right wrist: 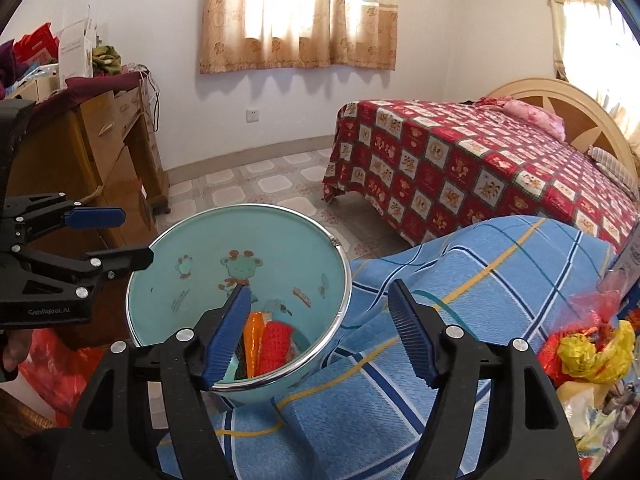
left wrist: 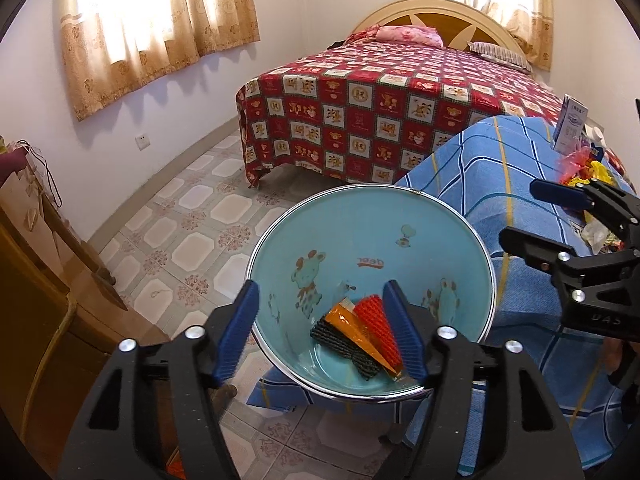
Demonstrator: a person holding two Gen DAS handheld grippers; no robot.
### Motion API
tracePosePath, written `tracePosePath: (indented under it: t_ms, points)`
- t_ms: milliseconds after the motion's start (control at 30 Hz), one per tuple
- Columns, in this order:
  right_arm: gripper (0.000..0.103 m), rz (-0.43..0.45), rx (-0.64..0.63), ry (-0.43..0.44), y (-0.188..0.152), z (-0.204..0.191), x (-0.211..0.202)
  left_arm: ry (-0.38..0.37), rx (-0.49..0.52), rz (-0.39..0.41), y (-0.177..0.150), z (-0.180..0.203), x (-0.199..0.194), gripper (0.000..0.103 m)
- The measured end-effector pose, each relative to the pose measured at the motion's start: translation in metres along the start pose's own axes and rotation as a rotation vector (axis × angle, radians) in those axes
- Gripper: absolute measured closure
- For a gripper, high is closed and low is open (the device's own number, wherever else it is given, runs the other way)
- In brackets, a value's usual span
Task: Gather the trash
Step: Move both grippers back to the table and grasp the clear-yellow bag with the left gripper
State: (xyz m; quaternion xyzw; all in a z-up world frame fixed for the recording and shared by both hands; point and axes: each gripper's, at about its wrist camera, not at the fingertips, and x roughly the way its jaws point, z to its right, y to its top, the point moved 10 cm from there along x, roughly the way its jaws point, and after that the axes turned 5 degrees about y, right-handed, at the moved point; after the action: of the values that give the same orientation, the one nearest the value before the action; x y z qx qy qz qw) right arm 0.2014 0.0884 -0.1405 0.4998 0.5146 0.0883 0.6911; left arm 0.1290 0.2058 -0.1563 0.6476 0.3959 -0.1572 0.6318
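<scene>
The trash pile (right wrist: 592, 356), crumpled yellow, red and pale wrappers, lies on the blue checked counter (right wrist: 460, 280), to the right of and just beyond the right gripper (right wrist: 316, 334). It has no clear long axis. The right gripper is judged the nearer; the left gripper (left wrist: 320, 330) points into the teal bin (left wrist: 472, 248), well apart from the pile.

Both pairs of fingers stand wide open and empty. No earlier frame shows motion.

Trash already collected, an orange sachet (left wrist: 362, 332), a red mesh piece (left wrist: 380, 328) and a dark mesh piece (left wrist: 340, 342), rests at the bin bottom, between and below the left fingers.

The right wrist view shows the pile closely; the left wrist view shows only its edge, plus a carton (left wrist: 570, 124) standing beyond it.
</scene>
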Motion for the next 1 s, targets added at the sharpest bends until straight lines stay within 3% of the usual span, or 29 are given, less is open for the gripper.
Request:
tracePosePath:
  t_ms: [133,400,667,1000]
  points:
    - [0.030,0.028,0.012,-0.010,0.002,0.002,-0.015,0.002,-0.002,0.003,0.002,0.002,-0.001,0.027]
    - [0.028,0.051,0.066,-0.108,-0.017,0.034,-0.072,-0.062,0.074,0.001,-0.002,0.051,-0.001,0.024]
    - [0.024,0.065,0.288,-0.336,-0.092,0.125,-0.170,-0.163,0.199,0.008,-0.009,0.135,-0.002,0.024]
    - [0.024,-0.005,0.488,-0.568,-0.183,0.206,-0.227,-0.276,0.272,0.059,0.008,0.237,-0.010,0.024]
